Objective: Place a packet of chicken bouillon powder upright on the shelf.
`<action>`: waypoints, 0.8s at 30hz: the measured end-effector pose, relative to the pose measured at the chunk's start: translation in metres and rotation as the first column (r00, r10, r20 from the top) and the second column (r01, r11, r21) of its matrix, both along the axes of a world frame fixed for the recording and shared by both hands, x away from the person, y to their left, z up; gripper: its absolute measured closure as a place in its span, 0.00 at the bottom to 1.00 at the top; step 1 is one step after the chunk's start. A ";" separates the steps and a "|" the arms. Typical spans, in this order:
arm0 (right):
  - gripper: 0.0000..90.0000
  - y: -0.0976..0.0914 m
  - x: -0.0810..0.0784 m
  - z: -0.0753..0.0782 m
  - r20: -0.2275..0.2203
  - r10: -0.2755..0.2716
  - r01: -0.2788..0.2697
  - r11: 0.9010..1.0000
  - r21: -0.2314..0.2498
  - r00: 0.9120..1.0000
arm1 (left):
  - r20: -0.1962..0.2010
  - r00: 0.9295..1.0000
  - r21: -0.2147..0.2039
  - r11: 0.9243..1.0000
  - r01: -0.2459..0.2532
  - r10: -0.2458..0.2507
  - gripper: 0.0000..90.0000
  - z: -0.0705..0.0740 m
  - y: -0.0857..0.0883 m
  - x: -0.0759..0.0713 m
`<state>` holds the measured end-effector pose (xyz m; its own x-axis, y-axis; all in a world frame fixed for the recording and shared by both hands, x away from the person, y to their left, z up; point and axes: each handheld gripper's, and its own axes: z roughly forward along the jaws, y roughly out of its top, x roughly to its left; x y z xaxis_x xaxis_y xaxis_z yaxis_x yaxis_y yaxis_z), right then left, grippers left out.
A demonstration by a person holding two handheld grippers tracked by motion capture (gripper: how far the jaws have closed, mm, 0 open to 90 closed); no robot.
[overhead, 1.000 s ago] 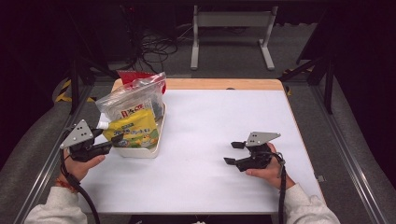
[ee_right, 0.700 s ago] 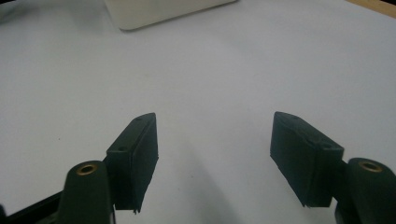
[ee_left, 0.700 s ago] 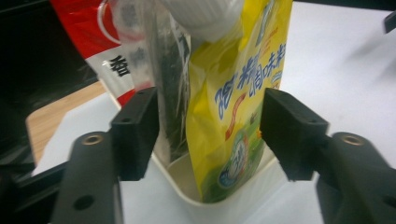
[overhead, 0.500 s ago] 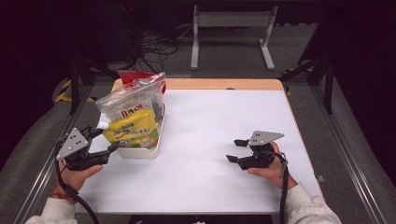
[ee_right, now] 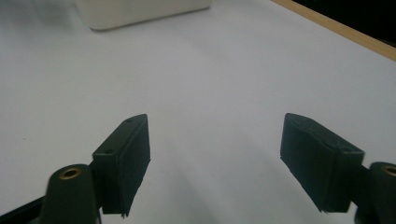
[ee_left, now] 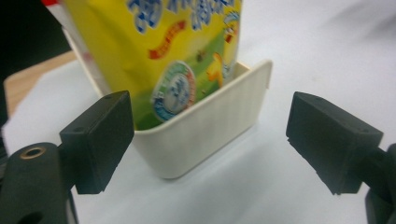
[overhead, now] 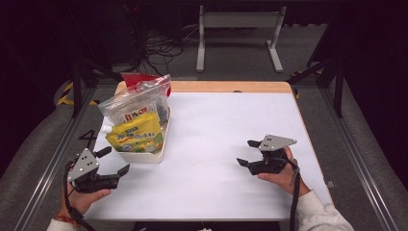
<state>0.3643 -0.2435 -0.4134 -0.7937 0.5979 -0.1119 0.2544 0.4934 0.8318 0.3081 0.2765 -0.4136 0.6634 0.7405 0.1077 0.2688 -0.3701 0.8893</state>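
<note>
Step in hand: we judge this a release; our left gripper [overhead: 113, 161] sits just off the near-left corner of the cream bin [overhead: 144, 155], its jaws having just been opening, with nothing between them.
Left jaws: wide apart; in the left gripper view [ee_left: 208, 135] the bin's near corner [ee_left: 205, 135] stands ahead of the gap, touched by neither pad.
Right jaws: also wide and bare; our right gripper [overhead: 246, 153] rests low over the near-right part of the white table [overhead: 216, 125], well apart from the bin, its jaws having just opened a little further.
Task's things: the yellow pouch [overhead: 134, 137] stands upright in the bin near the table's left edge, with a clear zip bag [overhead: 137, 103] of packets behind it and something red [overhead: 137, 78] at the far side.
Pouch up close: its printed face [ee_left: 173, 51] leans against the bin's near wall.
Next move: we judge the pouch placed; a further step calls for drawing the left gripper clear without knocking the bin's corner.
</note>
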 end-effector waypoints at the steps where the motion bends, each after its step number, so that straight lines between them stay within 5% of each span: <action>1: 0.23 -0.001 -0.001 0.000 0.008 -0.012 0.012 1.000 -0.010 1.000 | -0.003 1.000 0.006 1.000 -0.002 0.002 0.16 -0.002 -0.002 0.000; 7: 0.20 -0.005 -0.005 -0.002 0.049 -0.044 0.045 0.999 -0.027 0.998 | -0.023 1.000 0.035 0.999 0.001 -0.001 0.13 -0.016 -0.014 0.000; 15: 0.16 -0.007 -0.009 -0.010 0.059 -0.054 0.058 0.996 -0.063 0.997 | -0.085 0.996 0.003 1.000 0.027 -0.027 0.10 -0.027 -0.022 -0.002; 24: 0.13 -0.015 -0.014 -0.015 0.053 -0.074 0.077 0.996 -0.054 0.996 | -0.123 0.989 0.021 0.996 0.084 -0.081 0.08 -0.036 -0.040 -0.006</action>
